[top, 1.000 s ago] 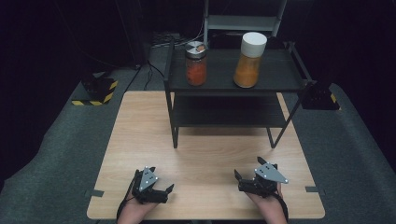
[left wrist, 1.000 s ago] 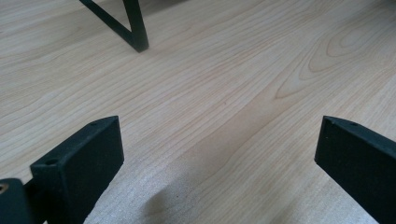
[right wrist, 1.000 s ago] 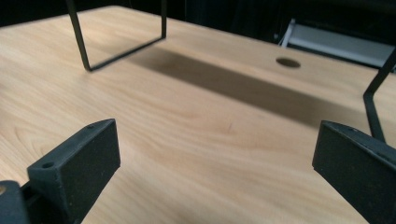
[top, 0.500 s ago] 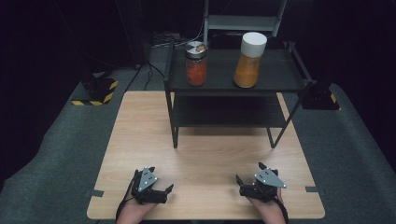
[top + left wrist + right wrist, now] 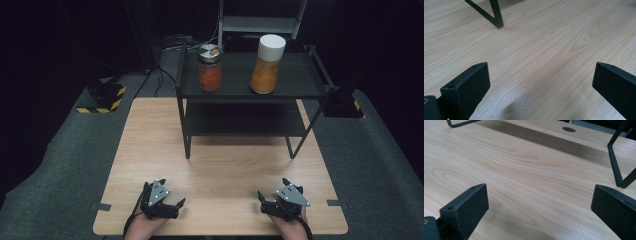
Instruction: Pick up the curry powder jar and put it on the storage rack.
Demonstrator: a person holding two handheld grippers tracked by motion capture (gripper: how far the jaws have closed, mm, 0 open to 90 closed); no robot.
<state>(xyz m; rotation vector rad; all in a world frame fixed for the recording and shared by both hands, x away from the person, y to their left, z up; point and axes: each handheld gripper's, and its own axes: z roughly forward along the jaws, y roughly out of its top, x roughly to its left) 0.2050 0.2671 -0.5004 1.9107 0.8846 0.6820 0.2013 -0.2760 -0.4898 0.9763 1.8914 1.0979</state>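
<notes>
Both grippers rest low over the near edge of a light wooden table [image 5: 150, 130]. My left gripper [image 5: 169, 198] sits at the near left, open, with bare wood between its jaws [image 5: 541, 72]. My right gripper [image 5: 272, 190] sits at the near right, also open over bare wood [image 5: 539, 192]. A black two-tier rack [image 5: 300, 82] stands at the table's far side. On its top shelf are a jar of red-orange contents with a metal lid [image 5: 210, 69] and a taller jar of orange powder with a white lid [image 5: 267, 65].
A rack leg [image 5: 496, 15] stands ahead of the left gripper, and another leg [image 5: 617, 167] is ahead-right of the right gripper. A cable hole [image 5: 569, 129] lies in the tabletop beyond. A yellow-black striped block [image 5: 102, 97] sits off the table's far left.
My right gripper has drifted slightly toward the near edge. The left gripper and both jars have stayed put.
</notes>
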